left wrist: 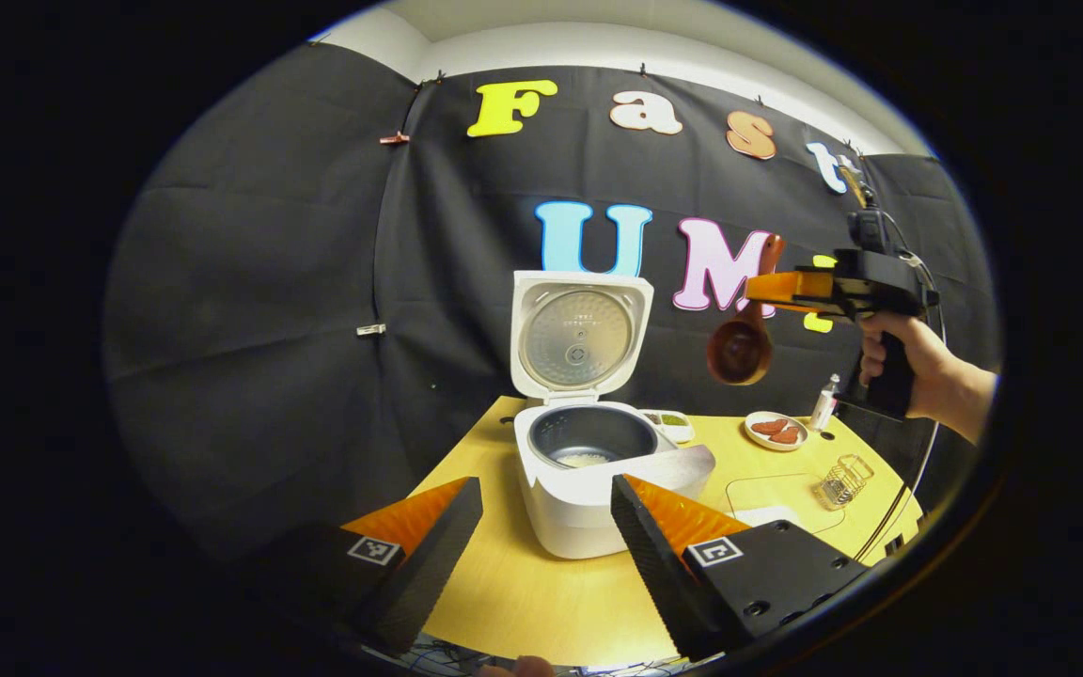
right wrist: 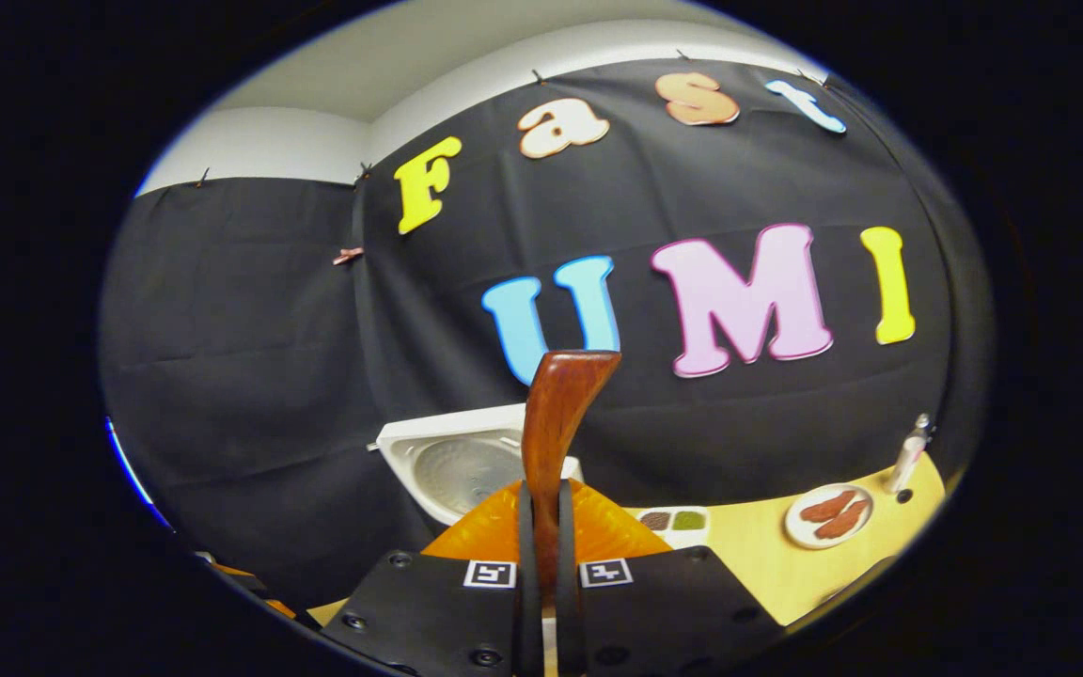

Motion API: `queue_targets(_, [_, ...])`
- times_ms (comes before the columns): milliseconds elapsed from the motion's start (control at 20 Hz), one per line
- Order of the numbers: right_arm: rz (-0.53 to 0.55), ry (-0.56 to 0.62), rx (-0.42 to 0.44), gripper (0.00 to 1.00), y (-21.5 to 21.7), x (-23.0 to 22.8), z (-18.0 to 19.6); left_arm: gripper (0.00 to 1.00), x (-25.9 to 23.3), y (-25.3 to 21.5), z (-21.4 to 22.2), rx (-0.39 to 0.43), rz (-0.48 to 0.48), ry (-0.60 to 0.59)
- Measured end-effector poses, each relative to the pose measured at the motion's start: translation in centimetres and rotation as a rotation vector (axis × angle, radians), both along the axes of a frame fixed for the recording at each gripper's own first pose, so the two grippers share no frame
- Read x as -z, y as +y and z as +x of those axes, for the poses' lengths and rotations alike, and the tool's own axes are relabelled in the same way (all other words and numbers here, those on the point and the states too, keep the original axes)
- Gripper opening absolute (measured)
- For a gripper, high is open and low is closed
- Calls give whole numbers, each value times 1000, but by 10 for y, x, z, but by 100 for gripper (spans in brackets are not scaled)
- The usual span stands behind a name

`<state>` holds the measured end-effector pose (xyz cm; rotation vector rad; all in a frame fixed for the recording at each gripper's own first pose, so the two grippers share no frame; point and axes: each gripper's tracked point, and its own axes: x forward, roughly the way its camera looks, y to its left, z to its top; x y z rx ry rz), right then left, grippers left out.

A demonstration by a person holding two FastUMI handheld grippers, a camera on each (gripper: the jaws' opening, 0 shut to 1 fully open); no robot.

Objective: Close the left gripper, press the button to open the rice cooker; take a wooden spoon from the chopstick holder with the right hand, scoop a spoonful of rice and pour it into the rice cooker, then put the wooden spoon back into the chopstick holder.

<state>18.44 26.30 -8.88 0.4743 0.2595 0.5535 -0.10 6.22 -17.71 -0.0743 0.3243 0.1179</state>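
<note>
Right hand-held gripper point(right wrist: 541, 527) clamps the wooden spoon point(right wrist: 556, 414); left hand-held gripper point(left wrist: 546, 527) gapes wide below the open rice cooker point(left wrist: 588, 451). Next, probably: return it to the chopstick holder point(left wrist: 842, 481).

A: Left gripper view?
B: Low over the surface point(left wrist: 523, 602), near its front edge, facing rice cooker point(left wrist: 588, 470) close ahead.
A: Right gripper view?
B: Higher, tilted up at booth wall. Both share cooker lid point(right wrist: 452, 465) & small plate point(right wrist: 828, 515).

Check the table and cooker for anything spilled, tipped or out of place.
Nothing stands out. The rice cooker stands upright with its lid open, and the table shows no spilled rice. The right gripper holds the wooden spoon in the air.
</note>
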Motion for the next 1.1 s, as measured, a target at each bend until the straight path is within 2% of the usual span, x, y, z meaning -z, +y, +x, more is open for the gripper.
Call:
queue_targets(200, [-30, -42, 104, 10, -86, -2, 1, 96, -13, -22, 2, 23, 11, -27])
queue_targets(600, [-62, 15, 270, 10, -233, 39, -1, 95, -32, -67, 8, 63, -5, -63])
queue_targets(800, [-117, 65, 316, 10, -278, 86, -4, 95, -32, -88, 10, 82, -9, -60])
queue_targets(1100, [-116, 235, 348, 10, -316, 187, -7, 95, -29, -105, 8, 64, -54, -46])
